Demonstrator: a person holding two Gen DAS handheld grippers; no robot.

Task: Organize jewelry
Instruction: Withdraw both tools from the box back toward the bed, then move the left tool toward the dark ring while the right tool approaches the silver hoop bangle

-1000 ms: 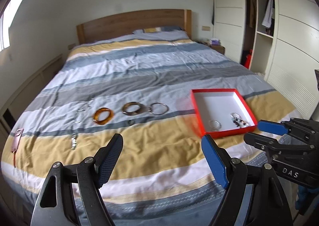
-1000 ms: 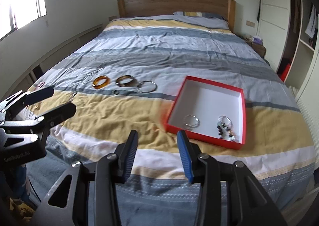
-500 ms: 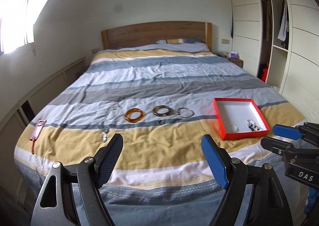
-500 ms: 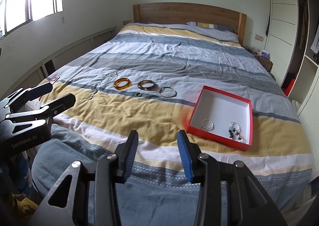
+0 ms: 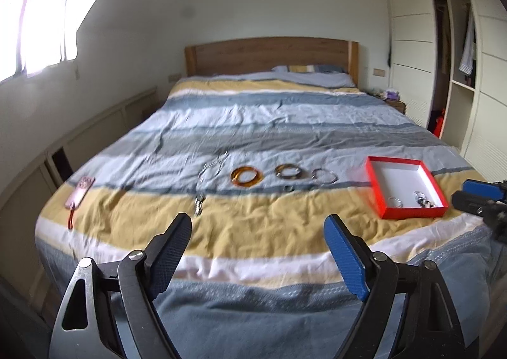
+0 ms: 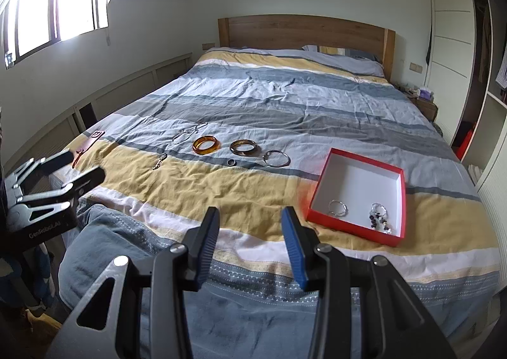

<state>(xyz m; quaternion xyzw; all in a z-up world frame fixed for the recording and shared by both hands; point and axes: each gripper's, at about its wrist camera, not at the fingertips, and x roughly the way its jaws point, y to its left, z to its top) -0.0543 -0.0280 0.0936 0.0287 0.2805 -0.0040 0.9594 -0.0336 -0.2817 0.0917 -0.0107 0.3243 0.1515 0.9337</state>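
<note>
Crosswise, jewelry row [image 6: 221, 147], beside red box [image 6: 320, 197]

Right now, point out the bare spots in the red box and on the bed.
Red box: far half bare; silver ring and beaded pieces crowd its near edge. Bedspread: yellow band between small ring and box is free. Bangles row is crowded.
</note>
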